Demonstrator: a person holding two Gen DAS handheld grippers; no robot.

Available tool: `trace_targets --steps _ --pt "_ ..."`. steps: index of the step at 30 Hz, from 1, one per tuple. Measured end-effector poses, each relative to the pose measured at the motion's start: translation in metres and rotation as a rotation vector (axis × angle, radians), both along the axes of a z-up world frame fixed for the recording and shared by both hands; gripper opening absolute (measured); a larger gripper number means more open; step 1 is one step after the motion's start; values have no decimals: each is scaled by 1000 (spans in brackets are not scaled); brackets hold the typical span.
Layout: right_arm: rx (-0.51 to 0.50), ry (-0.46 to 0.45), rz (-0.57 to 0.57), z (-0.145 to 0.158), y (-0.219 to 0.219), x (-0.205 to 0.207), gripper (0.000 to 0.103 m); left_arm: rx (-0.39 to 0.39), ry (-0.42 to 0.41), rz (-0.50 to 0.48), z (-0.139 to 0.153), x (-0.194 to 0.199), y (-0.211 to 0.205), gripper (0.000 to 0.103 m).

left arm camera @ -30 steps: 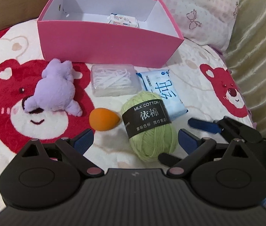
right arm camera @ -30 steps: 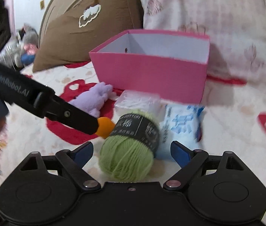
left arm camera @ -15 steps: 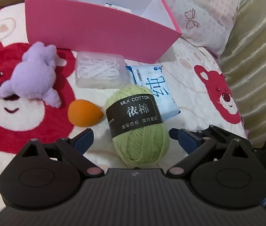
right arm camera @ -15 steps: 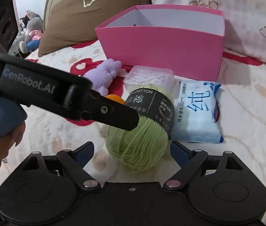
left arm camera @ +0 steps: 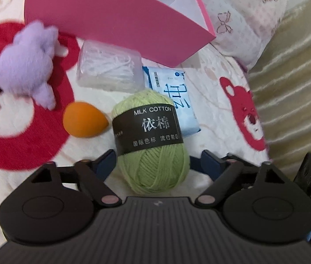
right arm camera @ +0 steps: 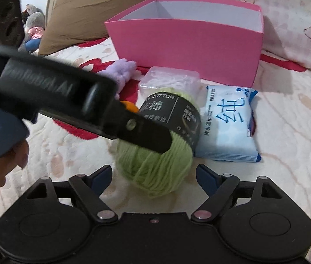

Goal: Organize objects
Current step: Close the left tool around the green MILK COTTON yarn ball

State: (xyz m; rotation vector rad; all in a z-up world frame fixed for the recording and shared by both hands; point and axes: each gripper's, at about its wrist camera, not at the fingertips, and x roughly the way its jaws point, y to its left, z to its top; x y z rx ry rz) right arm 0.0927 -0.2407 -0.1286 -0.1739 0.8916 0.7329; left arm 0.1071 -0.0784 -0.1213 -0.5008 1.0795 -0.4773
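The left claw (left arm camera: 152, 165) has just been closing around the green yarn (left arm camera: 153, 145); its blue pads sit at the yarn's sides, and whether they press it I cannot tell. The right claw (right arm camera: 154, 176) stands spread just before the same yarn, not touching. The yarn lies on the bed (left arm camera: 217, 114), with an orange sponge (left arm camera: 83, 120) beside it, wipes (right arm camera: 228, 127) and a clear case (left arm camera: 109, 69) behind, and a pink box (right arm camera: 188, 44) beyond.

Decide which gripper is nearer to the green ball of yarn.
Left. The left gripper has the yarn between its fingers, its jaws just closing. The right gripper sits open just short of it.
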Motion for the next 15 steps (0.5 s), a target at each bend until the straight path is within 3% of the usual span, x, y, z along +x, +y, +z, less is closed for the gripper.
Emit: trace_targets --steps 3,12,15 --pt "17 21 4 0 -1 1 84 15 0 32 -3 -1 0 61" --pt "48 52 -76 -8 -3 9 83 79 -63 -4 -5 -3 -11 56" --pt "4 45 -51 -16 6 7 74 93 -55 -11 -7 -3 -13 55"
